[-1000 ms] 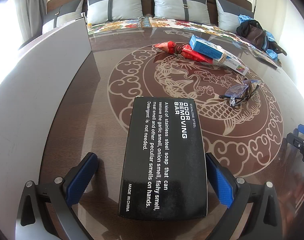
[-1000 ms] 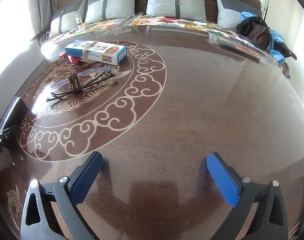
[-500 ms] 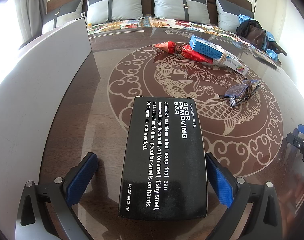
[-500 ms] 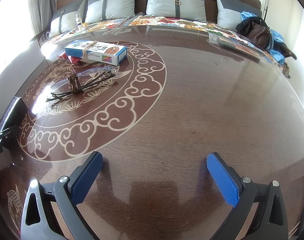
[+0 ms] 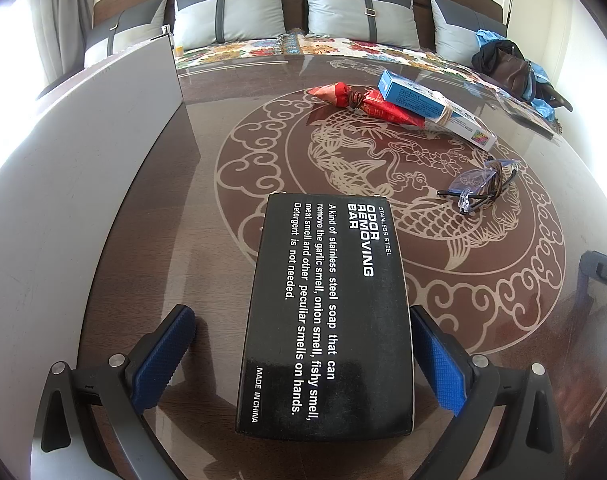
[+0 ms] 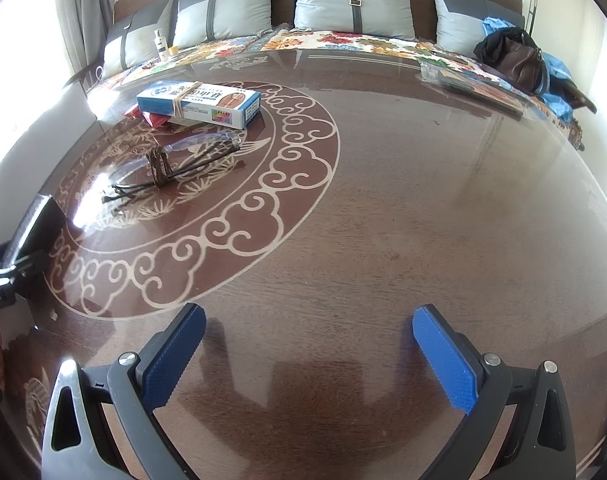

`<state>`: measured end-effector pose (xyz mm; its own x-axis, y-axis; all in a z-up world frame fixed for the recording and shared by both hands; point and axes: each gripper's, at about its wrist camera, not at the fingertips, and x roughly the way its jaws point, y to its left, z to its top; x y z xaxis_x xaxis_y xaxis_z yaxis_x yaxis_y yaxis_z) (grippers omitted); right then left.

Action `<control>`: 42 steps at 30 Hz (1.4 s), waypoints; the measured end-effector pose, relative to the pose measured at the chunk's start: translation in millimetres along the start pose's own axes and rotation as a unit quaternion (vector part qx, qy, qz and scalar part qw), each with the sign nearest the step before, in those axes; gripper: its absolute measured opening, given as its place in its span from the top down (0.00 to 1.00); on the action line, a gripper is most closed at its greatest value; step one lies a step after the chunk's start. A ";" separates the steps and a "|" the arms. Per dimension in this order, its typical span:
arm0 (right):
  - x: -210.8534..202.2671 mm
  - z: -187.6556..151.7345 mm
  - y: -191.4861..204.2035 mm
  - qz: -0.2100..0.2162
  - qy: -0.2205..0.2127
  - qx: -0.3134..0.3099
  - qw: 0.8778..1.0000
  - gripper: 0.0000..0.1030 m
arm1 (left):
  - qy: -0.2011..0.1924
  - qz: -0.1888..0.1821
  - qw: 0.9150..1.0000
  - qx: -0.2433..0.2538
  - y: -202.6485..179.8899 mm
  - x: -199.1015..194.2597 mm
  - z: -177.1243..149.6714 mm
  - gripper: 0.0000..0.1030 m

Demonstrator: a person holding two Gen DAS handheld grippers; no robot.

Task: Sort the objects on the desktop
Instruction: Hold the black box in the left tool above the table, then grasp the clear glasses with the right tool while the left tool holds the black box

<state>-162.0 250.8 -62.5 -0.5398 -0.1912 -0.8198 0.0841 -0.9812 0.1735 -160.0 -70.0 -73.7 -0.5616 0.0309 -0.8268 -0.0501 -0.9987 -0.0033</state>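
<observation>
The left gripper (image 5: pixel 299 356) is spread wide around a black box (image 5: pixel 327 316) that lies flat on the glossy table (image 6: pixel 403 208). Its blue pads (image 5: pixel 163 354) stand on either side of the box's near half; the left pad is clearly apart from the box, while the right one sits just beside its edge (whether it touches, I cannot tell). The box carries white print reading "ODOR REMOVING BAR".

Farther out on the table's round pale pattern lie glasses (image 5: pixel 479 188) with folded dark arms, well apart from the box. Beyond them a blue carton (image 5: pixel 431 110) bound with a rubber band rests partly on a red packet (image 5: pixel 363 102). A grey panel (image 5: pixel 83 152) runs along the table's left side.

The right gripper (image 6: pixel 309 354) is also spread open, with nothing between its fingers, over bare wood to the right of the pattern. From its camera the carton (image 6: pixel 199 104) sits at the far left with the glasses (image 6: pixel 175 156) in front of it, and the black box's end (image 6: pixel 35 224) shows at the left edge.

Behind the table stands a sofa with grey cushions (image 6: pixel 351 4) and a brown bag (image 6: pixel 515 58).
</observation>
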 end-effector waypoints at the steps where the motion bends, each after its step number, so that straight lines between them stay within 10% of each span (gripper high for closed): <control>1: 2.2 7.3 3.8 0.042 0.004 0.028 0.999 0.00 | 0.000 0.000 1.000 0.000 0.0 -0.1 0.0 0.00; 4: 23.6 39.0 30.2 0.091 0.021 0.076 0.993 0.00 | 0.000 -0.001 1.000 -0.001 0.0 0.0 0.0 0.00; 11: 78.8 95.0 104.7 0.015 0.027 0.077 0.997 0.04 | 0.000 0.000 1.000 0.000 0.4 -1.0 -0.6 0.00; 13: 82.8 98.5 117.8 -0.034 0.024 0.039 0.998 0.23 | 0.001 -0.001 1.000 0.001 0.4 -2.1 -0.6 0.00; 15: 77.0 94.6 116.3 -0.049 0.021 0.021 0.998 0.67 | 0.003 -0.001 1.000 0.007 0.1 -3.6 -0.4 0.01; 18: 63.4 83.6 99.7 -0.022 0.028 0.006 0.999 0.72 | -0.019 -0.015 0.999 0.026 -2.7 -14.2 -2.9 0.44; 27: -5.8 30.3 65.6 0.054 0.030 -0.032 0.998 0.88 | -0.056 -0.067 0.996 -0.016 1.3 -65.1 -24.4 0.44; 36: -56.8 25.6 99.3 0.035 0.008 -0.098 0.994 0.88 | -0.098 -0.079 0.991 -0.045 32.9 -136.0 -29.8 0.44; 37: -56.5 25.4 99.2 0.030 0.014 -0.106 0.994 0.83 | -0.101 -0.080 0.990 -0.049 38.1 -141.1 -32.3 0.44; 39: -50.1 21.2 98.5 0.006 0.030 -0.144 0.989 0.31 | -0.105 -0.085 0.989 -0.063 47.9 -148.5 -38.1 0.44; 42: -28.7 3.3 97.2 -0.013 0.068 -0.214 0.974 0.30 | -0.103 -0.098 0.986 -0.085 55.8 -152.1 -47.0 0.44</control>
<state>-141.2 161.0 -20.3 -0.4326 -0.1393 -0.8908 0.4287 -0.9009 -0.0673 -38.5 -132.2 25.4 -0.7118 0.2134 -0.6692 -0.0446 -0.9646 -0.2601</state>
